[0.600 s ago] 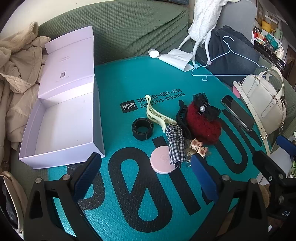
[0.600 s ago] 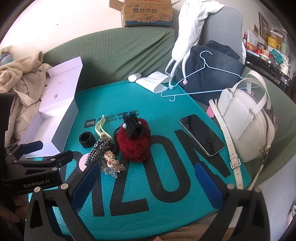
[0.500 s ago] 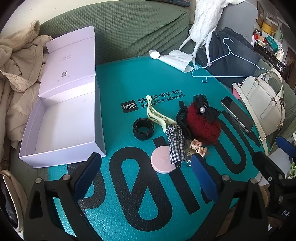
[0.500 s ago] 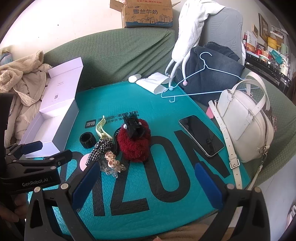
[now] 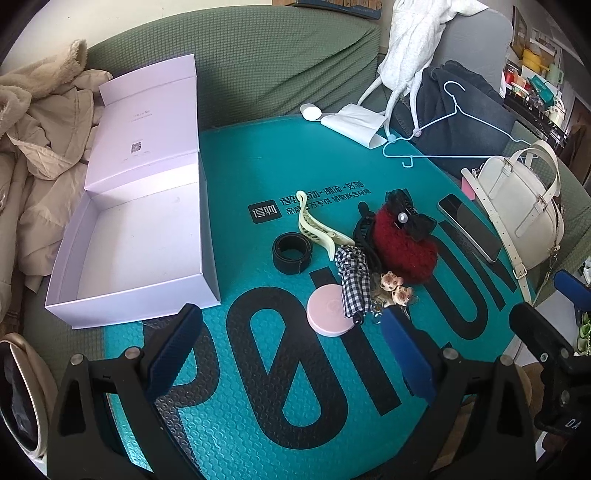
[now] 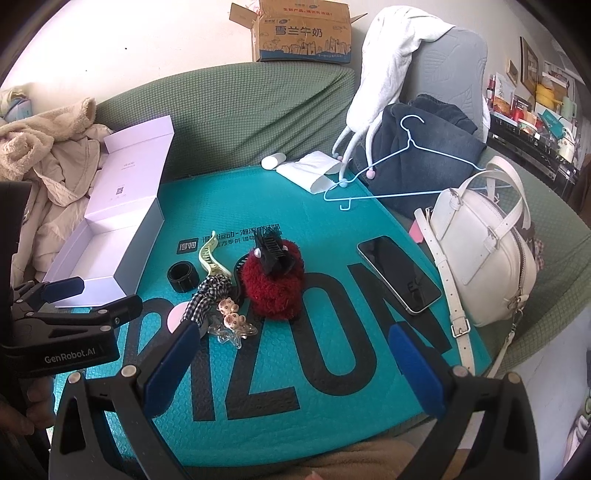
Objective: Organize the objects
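Hovering over the near edge of the teal mat [image 5: 236, 424], the left gripper [image 5: 291, 354] and right gripper [image 6: 295, 360] both stand wide and empty. Hair accessories cluster mid-mat: black band [image 5: 292, 253], cream claw clip [image 5: 314, 229], red scrunchie [image 5: 404, 249] half hiding a black clip. An open white box [image 5: 129, 236] sits at the left edge, a phone [image 6: 399, 275] and handbag [image 6: 480, 251] at the right. Only the right view shows the cardboard carton [image 6: 301, 33].

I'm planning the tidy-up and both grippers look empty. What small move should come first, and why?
Probably lower the left gripper onto the pink disc: its jaws stand open and empty, the disc lies nearest them, and the open box waits empty beside.
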`<state>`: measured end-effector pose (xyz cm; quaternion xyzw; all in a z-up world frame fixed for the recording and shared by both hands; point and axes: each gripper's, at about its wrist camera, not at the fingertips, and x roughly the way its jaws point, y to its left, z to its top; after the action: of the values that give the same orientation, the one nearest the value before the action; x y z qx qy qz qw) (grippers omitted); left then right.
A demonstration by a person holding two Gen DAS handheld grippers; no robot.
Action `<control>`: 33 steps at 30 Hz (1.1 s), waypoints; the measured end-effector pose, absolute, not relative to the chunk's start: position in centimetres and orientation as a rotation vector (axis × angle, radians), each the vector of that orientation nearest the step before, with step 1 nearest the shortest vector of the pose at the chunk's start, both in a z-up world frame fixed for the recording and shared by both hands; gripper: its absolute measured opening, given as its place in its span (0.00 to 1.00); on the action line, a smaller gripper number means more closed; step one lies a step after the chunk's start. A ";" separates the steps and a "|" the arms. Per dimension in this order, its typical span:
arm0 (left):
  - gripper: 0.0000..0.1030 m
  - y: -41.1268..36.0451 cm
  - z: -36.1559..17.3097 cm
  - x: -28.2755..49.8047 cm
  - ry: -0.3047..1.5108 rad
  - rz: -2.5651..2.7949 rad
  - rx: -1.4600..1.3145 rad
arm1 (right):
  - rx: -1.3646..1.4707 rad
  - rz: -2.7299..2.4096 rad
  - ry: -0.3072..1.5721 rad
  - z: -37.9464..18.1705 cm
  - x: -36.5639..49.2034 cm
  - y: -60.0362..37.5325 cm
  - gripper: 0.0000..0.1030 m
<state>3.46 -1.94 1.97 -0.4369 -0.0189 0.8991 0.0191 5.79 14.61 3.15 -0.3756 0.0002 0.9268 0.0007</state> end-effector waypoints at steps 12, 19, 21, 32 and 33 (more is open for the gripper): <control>0.94 -1.6 2.3 4.0 -0.048 2.768 -1.361 | -1.191 2.898 -0.029 3.7 6.4 14.4 0.99; 0.94 -1.7 2.9 4.9 -0.041 2.769 -1.338 | -1.183 2.896 -0.048 4.2 7.0 14.0 0.99; 0.94 -1.9 3.2 5.1 -0.040 2.770 -1.334 | -1.176 2.898 -0.050 4.3 7.2 13.9 0.99; 0.94 -2.6 4.4 7.2 -0.007 2.788 -1.309 | -1.146 2.918 -0.048 5.2 8.7 12.9 0.99; 0.94 -2.6 4.5 7.4 -0.002 2.791 -1.307 | -1.146 2.919 -0.047 5.2 8.9 12.8 0.99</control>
<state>7.36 -2.64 4.50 -0.4240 -0.0008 0.9052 0.0299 8.88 12.81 5.21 -0.3654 -0.0149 0.9307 0.0027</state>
